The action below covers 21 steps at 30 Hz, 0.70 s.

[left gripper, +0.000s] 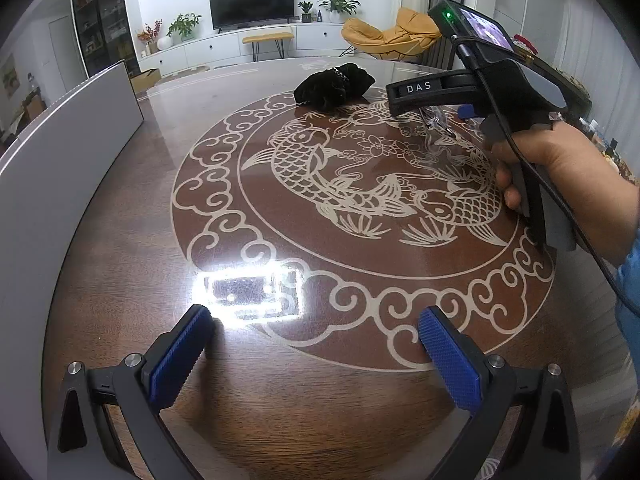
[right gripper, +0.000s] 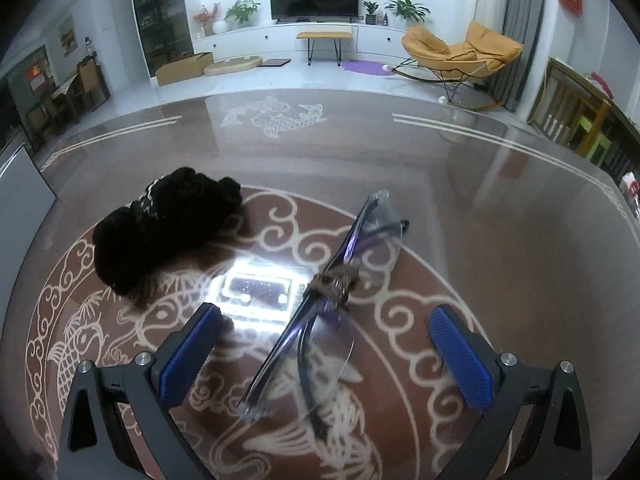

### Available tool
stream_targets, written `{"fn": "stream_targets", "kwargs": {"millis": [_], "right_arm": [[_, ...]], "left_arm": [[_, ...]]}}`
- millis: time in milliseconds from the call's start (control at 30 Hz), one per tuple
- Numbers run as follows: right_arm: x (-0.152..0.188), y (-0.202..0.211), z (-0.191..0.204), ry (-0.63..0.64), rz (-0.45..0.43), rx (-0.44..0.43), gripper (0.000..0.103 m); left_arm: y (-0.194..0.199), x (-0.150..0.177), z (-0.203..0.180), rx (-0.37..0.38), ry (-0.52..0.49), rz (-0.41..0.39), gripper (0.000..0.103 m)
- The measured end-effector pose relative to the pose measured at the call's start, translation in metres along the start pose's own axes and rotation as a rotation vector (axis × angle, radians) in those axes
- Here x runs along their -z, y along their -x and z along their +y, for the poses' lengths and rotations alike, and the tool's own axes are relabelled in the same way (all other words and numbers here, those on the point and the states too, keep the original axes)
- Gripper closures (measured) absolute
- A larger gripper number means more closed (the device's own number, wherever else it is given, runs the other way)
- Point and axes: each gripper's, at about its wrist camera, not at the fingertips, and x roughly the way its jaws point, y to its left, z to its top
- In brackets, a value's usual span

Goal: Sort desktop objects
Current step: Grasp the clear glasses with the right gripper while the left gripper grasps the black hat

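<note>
A pair of clear-lens glasses (right gripper: 332,280) with dark blue arms lies folded on the glossy brown table (right gripper: 480,240). My right gripper (right gripper: 326,352) hangs just above them, open, with a blue pad on either side and neither pad touching the frame. To their left sits a crumpled black fabric pouch (right gripper: 160,236). In the left wrist view the pouch (left gripper: 334,86) is at the far side, with the glasses (left gripper: 436,120) showing under the right gripper (left gripper: 440,108). My left gripper (left gripper: 316,344) is open over bare table near the front, holding nothing.
A grey panel (left gripper: 60,168) stands along the table's left edge. A person's hand (left gripper: 560,168) with a blue sleeve holds the right gripper's handle and cable. A ceiling light glares off the tabletop (left gripper: 248,292). Small items crowd the far right edge (left gripper: 604,140).
</note>
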Motion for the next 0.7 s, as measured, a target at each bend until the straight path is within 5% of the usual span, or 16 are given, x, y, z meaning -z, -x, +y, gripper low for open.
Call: {"fn": "stream_targets", "kwargs": {"millis": [33, 100, 367, 567, 700], "right_arm": [[0.001, 0.003, -0.001, -0.011, -0.019, 0.006, 0.036], [0.004, 0.012, -0.004, -0.012, -0.055, 0.001, 0.074], [0.056, 0.052, -0.019, 0.042, -0.058, -0.11, 0.075], [0.083, 0.071, -0.034, -0.003, -0.06, -0.166, 0.075], [0.084, 0.072, -0.027, 0.026, -0.058, -0.129, 0.075]], "left_arm": [[0.0, 0.0, 0.0, 0.0, 0.0, 0.0, 0.0], [0.0, 0.0, 0.0, 0.0, 0.001, 0.0, 0.0], [-0.003, -0.006, -0.001, 0.003, -0.011, 0.006, 0.0], [-0.049, -0.07, 0.002, 0.044, -0.073, 0.008, 0.0], [-0.078, -0.11, 0.003, 0.042, -0.071, 0.006, 0.0]]}}
